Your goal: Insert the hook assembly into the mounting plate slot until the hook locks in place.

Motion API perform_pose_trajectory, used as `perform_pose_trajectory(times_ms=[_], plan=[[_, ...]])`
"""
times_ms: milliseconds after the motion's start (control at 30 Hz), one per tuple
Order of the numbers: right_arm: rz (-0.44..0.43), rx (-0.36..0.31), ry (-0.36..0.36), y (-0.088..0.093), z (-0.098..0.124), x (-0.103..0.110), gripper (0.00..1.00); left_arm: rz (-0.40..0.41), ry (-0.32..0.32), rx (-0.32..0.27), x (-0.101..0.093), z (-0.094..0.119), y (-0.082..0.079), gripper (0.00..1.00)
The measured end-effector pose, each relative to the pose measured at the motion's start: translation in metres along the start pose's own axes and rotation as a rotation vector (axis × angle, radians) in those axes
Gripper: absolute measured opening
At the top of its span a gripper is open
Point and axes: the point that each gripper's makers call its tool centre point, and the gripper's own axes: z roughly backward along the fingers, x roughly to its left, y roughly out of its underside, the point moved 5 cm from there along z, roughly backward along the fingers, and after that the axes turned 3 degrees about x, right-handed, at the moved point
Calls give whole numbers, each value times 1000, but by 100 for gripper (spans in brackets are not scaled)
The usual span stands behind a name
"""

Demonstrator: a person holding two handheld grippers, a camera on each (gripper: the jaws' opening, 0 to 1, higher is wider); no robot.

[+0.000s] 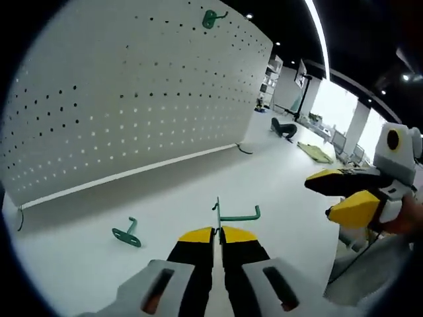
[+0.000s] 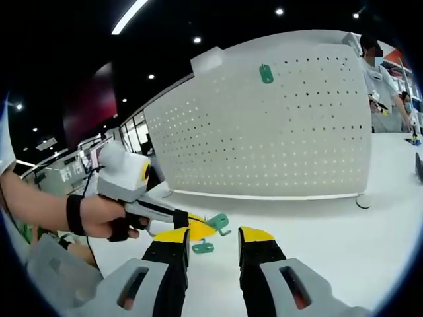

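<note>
My left gripper (image 1: 217, 230) is shut on a green hook assembly (image 1: 238, 215), whose flat plate stands edge-on above the jaw tips while its hook arm points right. In the right gripper view the same hook (image 2: 218, 222) sticks out of the left gripper (image 2: 198, 228), which a hand holds. The white perforated mounting plate (image 1: 132, 99) stands upright beyond it on the table, with another green hook (image 1: 211, 18) hung near its top edge (image 2: 266, 72). My right gripper (image 2: 215, 241) is open and holds nothing; it comes in from the right (image 1: 347, 195).
A spare green hook (image 1: 127, 234) lies on the white table (image 1: 277, 172) in front of the board, also seen under the left gripper (image 2: 203, 247). People (image 2: 380, 72) stand past the board's right end. Dark items (image 1: 284, 129) lie further back.
</note>
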Motion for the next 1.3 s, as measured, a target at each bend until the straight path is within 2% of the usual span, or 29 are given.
perform_pose_trajectory(times_ms=[500,667,833,933,1067,1133,1300], plan=[[-73,-7,-43,1,-9,8,24,-6,16,-94,-22,29,-6,4],[-120,-9,-58,1,-10,13,18,-2,22,-115,-27,35,-5,4],[-135,-7,-54,0,-10,18,17,1,61,-170,-36,44,-5,4],[-179,-32,-76,-6,-9,24,12,-2,66,-179,-37,48,-3,4],[-181,0,-67,-5,-8,29,12,4,91,-215,-41,58,-3,4],[-204,-15,-74,-8,-7,34,10,5,101,-245,-43,62,-5,4],[-181,0,-82,-12,-5,47,6,-3,120,-304,-47,73,-8,4]])
